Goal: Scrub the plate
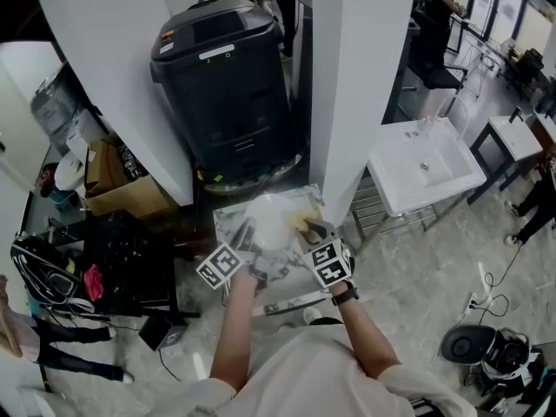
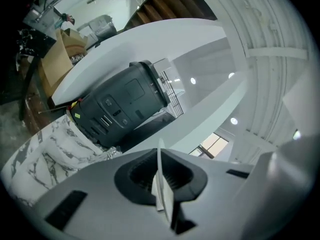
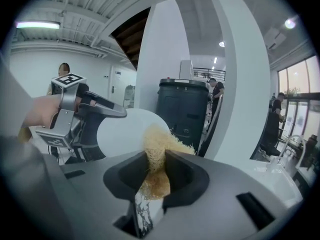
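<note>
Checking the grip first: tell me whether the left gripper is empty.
No, the left gripper is shut on the thin edge of the white plate.

In the head view the plate (image 1: 268, 218) is a glare-white blur with an unclear rim, and the scrubber (image 1: 302, 222) is mostly hidden behind the right gripper (image 1: 311, 230). The left gripper view shows the plate only edge-on, as a thin sliver; its faces are unseen. In the right gripper view the scrubber covers the plate's right edge and the left gripper (image 3: 106, 121) its left.
</note>
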